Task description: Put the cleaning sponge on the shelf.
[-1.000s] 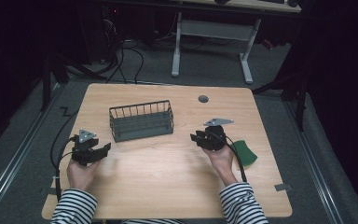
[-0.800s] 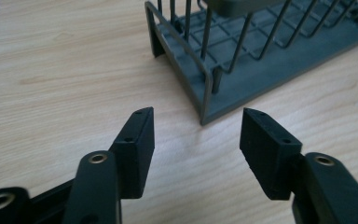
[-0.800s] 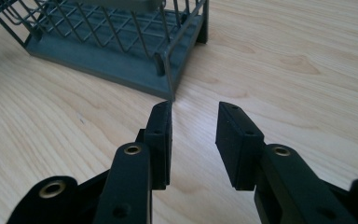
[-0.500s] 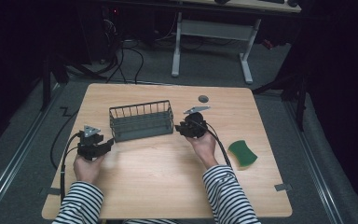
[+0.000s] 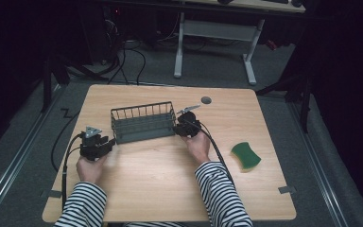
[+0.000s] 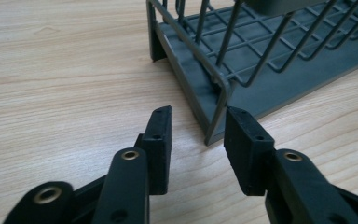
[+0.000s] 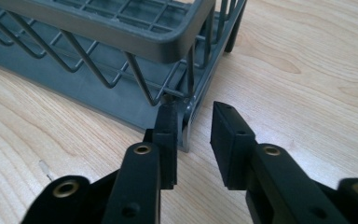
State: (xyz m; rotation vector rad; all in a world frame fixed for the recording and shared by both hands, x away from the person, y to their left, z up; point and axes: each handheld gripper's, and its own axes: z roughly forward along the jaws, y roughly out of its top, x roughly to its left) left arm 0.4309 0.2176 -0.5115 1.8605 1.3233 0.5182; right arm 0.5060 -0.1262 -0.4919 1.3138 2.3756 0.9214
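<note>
A grey wire basket (image 5: 143,122) stands empty on the wooden table (image 5: 170,189), a little left of centre. My left gripper (image 5: 105,143) is at the basket's near left corner. In the left gripper view the gripper (image 6: 198,116) is open, and the basket's corner post (image 6: 217,109) stands just ahead of the gap. My right gripper (image 5: 180,127) is at the basket's near right corner. In the right gripper view the gripper (image 7: 196,112) is open around the corner post (image 7: 188,122), with the left jaw close against the wire.
A green sponge (image 5: 246,156) lies on the table to the right of the person's right forearm. A round grey cable hole (image 5: 206,100) sits behind the right gripper. Black cables trail from both grippers. Beyond the table is a dark floor with a white desk frame (image 5: 215,33).
My right gripper has moved left from beside the sponge to the basket's right end. My left gripper has edged right toward the basket's left corner.
</note>
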